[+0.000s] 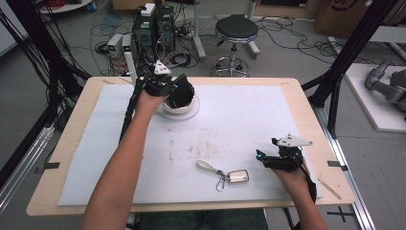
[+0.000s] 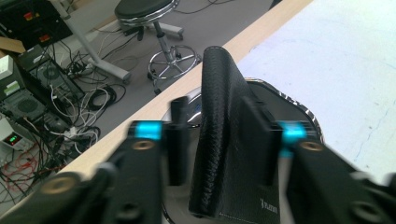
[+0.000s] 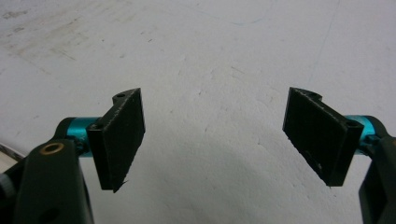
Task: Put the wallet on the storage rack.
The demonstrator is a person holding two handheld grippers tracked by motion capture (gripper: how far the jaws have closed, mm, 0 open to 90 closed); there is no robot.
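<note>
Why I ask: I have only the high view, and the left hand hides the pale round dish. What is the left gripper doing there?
Observer: The left gripper straddles a black leather wallet standing upright in the shiny round dish.
Operator: Clamped on it?
Observer: No; one pad stands clear of the wallet, with a gap showing.
Operator: And the right gripper's jaws?
Observer: The right gripper is wide open over bare white mat, nothing between.
</note>
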